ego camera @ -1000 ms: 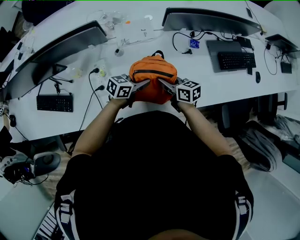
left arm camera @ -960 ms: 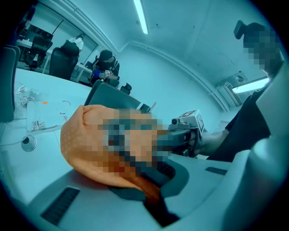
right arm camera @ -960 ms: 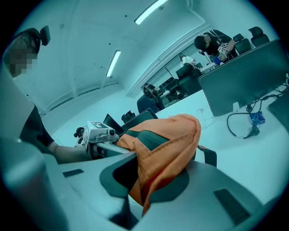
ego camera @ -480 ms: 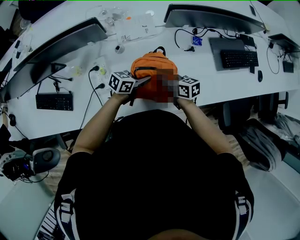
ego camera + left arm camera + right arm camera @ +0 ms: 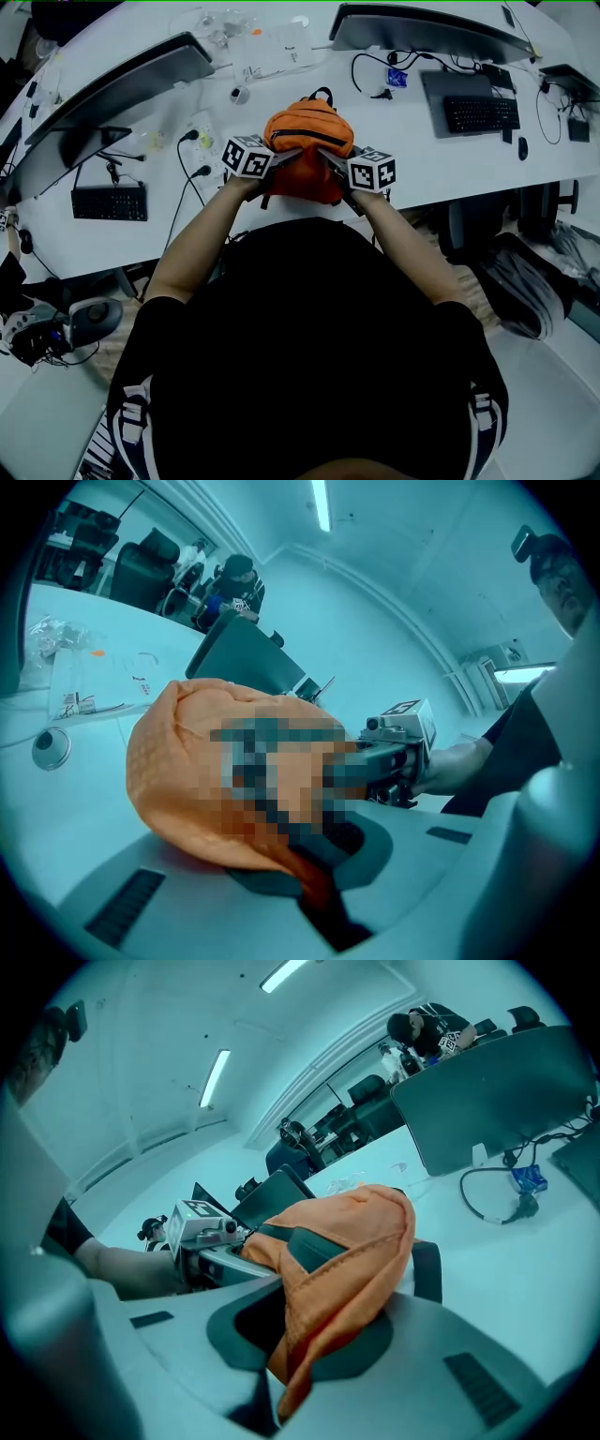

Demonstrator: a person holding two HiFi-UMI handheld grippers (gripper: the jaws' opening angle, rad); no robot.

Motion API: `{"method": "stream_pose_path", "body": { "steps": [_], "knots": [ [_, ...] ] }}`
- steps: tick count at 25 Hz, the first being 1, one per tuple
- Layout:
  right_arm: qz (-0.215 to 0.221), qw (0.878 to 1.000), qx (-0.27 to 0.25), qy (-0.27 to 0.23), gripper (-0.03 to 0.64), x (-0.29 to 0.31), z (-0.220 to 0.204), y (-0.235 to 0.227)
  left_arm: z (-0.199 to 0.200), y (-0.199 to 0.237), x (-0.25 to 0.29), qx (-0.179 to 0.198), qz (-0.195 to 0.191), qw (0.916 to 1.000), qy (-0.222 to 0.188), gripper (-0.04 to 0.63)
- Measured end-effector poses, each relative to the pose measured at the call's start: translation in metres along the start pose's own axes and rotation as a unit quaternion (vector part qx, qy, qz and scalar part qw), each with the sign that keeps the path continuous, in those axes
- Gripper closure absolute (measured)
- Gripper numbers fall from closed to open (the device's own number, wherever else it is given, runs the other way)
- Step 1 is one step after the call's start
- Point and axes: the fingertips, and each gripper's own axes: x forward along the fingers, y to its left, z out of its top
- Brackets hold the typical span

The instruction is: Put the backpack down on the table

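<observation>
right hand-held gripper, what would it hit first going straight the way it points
The orange backpack: the right hand-held gripper is shut on its fabric, with the bag's bulk straight ahead.

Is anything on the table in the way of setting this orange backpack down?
Nothing visible is. The table around the backpack looks bare, and the cables lie off to its left.

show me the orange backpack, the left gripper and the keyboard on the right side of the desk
orange backpack [image 5: 302, 122], head view, on its top panel
left gripper [image 5: 292, 157], head view, at its tips, where they pinch the backpack
right keyboard [image 5: 481, 113], head view, middle of its keys
</observation>
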Motion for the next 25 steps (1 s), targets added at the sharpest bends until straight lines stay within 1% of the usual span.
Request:
{"method": "stream_pose_path", "body": {
  "steps": [6, 14, 20, 25],
  "knots": [
    [-0.014, 1.0, -0.002, 0.008, 0.557, 0.007, -0.004, -0.008, -0.005, 0.009, 0.004, -0.003, 0.003, 1.0, 0.009, 0.563],
    [-0.045, 0.998, -0.014, 0.029, 0.557, 0.021, -0.01, -0.023, -0.013, 0.028, 0.01, -0.014, 0.014, 0.9995, 0.024, 0.563],
    [-0.056, 0.997, -0.023, 0.038, 0.557, 0.026, -0.016, -0.034, -0.017, 0.033, 0.014, -0.015, 0.015, 0.9992, 0.034, 0.563],
    [-0.06, 0.997, -0.029, 0.044, 0.557, 0.033, -0.023, -0.043, -0.023, 0.041, 0.019, -0.014, 0.023, 0.9988, 0.042, 0.563]
  ]
}}
